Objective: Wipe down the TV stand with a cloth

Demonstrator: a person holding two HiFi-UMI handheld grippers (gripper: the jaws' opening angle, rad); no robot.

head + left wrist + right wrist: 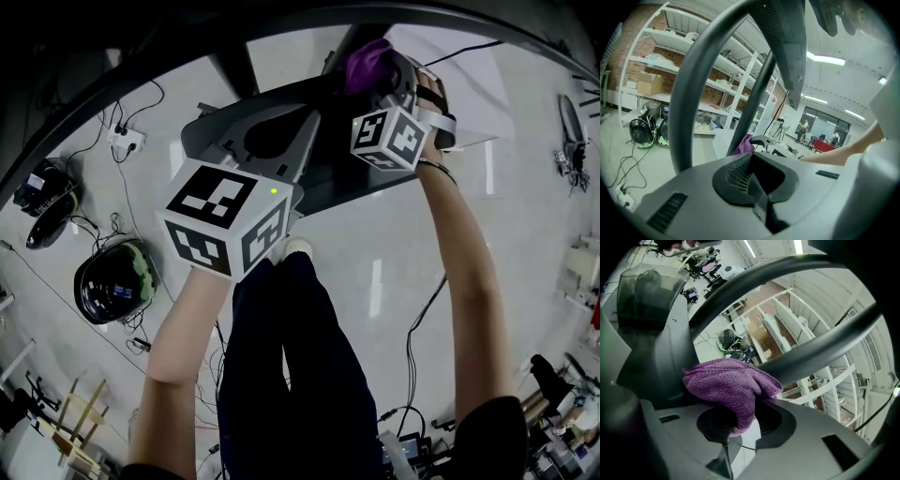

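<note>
Pale floor lies under both tools, with cables (pixel 412 347) trailing across it. My right gripper (pixel 736 425) is clamped on the purple cloth (pixel 729 385), which bunches out ahead of its jaws at the far edge of the TV stand (pixel 328 192); I cannot tell whether it touches. A dark curved bar (pixel 797 273) crosses just beyond the cloth. My left gripper (pixel 757 180) has its jaws together with nothing between them. A thick grey bar (pixel 693 89) arches close ahead of it, with white shelving (pixel 656 70) well beyond. Off to its left sit a black helmet (pixel 114 281) and a power strip (pixel 127 140).
</note>
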